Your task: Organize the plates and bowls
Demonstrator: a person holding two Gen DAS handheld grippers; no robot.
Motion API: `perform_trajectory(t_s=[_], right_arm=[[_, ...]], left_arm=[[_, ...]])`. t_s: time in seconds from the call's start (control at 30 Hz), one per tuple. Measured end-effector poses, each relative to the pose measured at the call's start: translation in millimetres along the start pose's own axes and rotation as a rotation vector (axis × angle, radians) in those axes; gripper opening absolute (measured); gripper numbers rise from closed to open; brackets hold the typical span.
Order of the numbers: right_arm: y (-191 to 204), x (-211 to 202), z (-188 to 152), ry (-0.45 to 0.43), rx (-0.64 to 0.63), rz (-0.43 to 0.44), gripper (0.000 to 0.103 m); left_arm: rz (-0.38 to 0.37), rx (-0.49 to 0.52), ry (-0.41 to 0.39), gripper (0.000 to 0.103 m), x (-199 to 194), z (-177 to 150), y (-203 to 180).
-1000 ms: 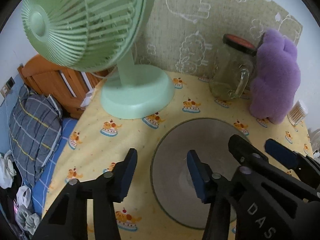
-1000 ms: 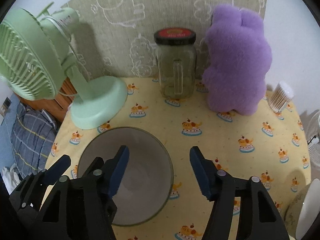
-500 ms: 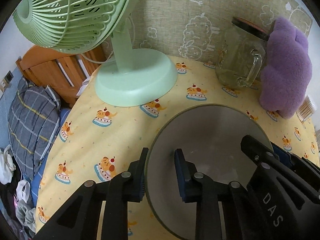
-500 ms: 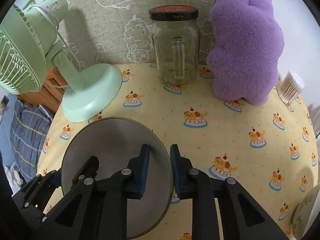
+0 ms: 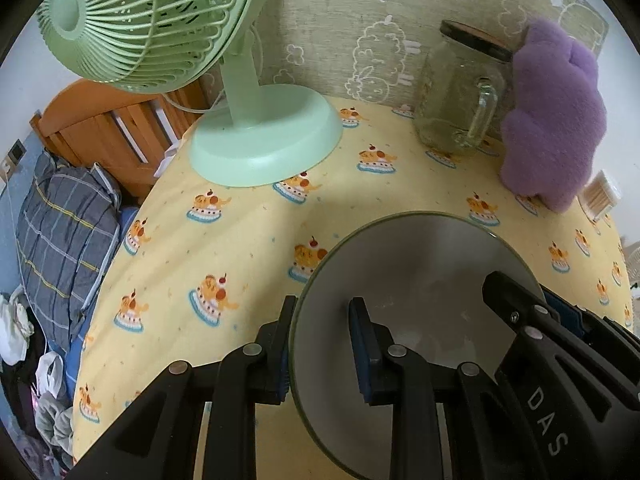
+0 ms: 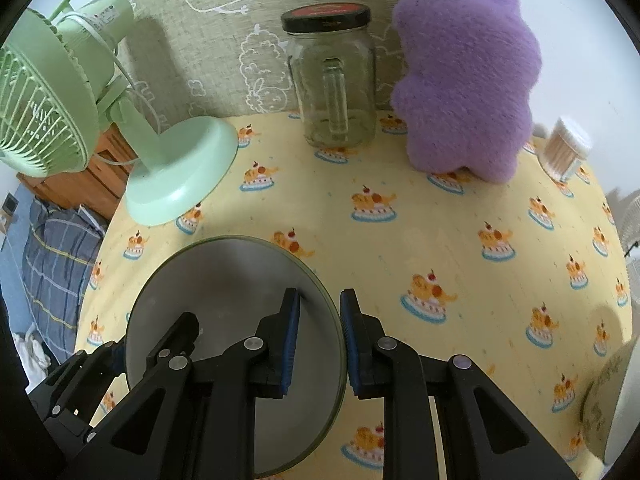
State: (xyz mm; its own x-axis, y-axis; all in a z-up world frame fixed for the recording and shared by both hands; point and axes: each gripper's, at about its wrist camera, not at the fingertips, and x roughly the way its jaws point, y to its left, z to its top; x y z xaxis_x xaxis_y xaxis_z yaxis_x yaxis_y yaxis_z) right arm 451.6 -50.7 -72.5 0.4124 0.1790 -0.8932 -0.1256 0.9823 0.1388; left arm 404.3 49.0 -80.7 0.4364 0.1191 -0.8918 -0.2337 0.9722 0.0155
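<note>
Surface: a table under a pale yellow cloth printed with small cartoon dogs on cakes.
Far left corner: a mint-green plastic desk fan stands on its round base.
Far edge, middle: a clear glass jar with a handle and a black-and-red lid, upright against the wall covering.
Far edge, right of the jar: a fluffy purple plush toy, just beside the jar.
Far right corner: a small clear tub of cotton swabs.
Near left: a grey bowl with a green rim; whether it rests on the cloth cannot be told.
Near right edge: part of a pale patterned dish.
</note>
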Motion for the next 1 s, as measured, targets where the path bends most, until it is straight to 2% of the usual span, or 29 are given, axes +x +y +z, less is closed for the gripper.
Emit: perform_trajectory(t_s=[0.63, 1.0], right_arm=[[-7.3, -97.5, -39.8, -0.097, 0.027, -0.001, 0.025], [-12.8, -151.2, -84.4, -0.133, 0.055, -0.039, 0.025]], left_arm=[[-0.015, 0.036, -0.1, 0.024, -94.6, -30.4, -5.6], [-0.052, 0.095, -0.119, 0.024, -135.1, -64.1, -10.1]])
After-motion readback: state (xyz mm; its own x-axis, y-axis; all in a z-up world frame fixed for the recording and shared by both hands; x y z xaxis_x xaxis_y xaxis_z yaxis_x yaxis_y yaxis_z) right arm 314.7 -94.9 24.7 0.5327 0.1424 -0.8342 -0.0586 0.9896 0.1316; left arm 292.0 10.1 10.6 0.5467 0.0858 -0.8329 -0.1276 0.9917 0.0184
